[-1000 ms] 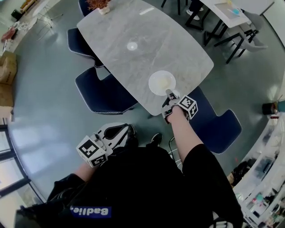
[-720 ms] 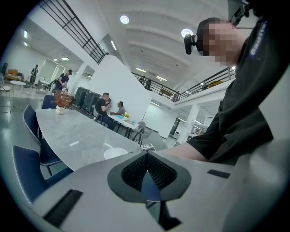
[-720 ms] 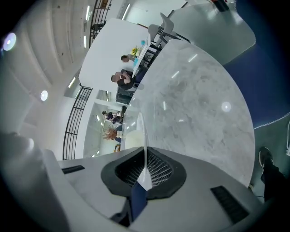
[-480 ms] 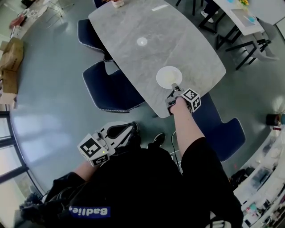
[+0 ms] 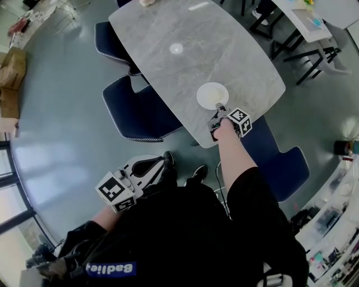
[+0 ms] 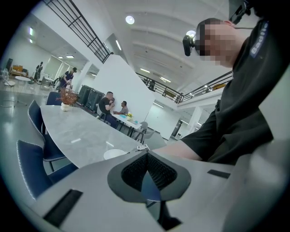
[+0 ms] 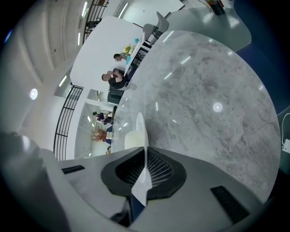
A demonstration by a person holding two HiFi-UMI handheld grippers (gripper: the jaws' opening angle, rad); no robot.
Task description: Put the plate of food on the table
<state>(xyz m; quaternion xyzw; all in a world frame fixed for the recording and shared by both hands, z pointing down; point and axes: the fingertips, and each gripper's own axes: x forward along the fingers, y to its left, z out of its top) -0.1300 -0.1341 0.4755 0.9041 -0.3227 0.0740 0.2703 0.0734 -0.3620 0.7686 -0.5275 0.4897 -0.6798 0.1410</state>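
Observation:
A white plate (image 5: 212, 95) with a pale bit of food lies on the grey marble table (image 5: 168, 28), close to its near edge. My right gripper (image 5: 219, 114) is shut on the plate's near rim. In the right gripper view the rim (image 7: 141, 129) runs edge-on between the pads of that gripper (image 7: 146, 170), above the table top (image 7: 213, 90). My left gripper (image 5: 156, 164) hangs low by my waist, away from the table, shut with nothing in it. The left gripper view shows its closed pads (image 6: 147, 174) and, beyond them, the plate (image 6: 114, 154).
Dark blue chairs stand round the table: one at its left side (image 5: 137, 115), one farther back (image 5: 112, 39), one under my right arm (image 5: 277, 160). A small pale spot (image 5: 176, 49) shows on the table's middle. Other tables (image 5: 305, 17) and chairs stand at the back right.
The head view has shifted a little. The plate and my right gripper stay at the table's near edge, still gripped. The left gripper has barely moved.

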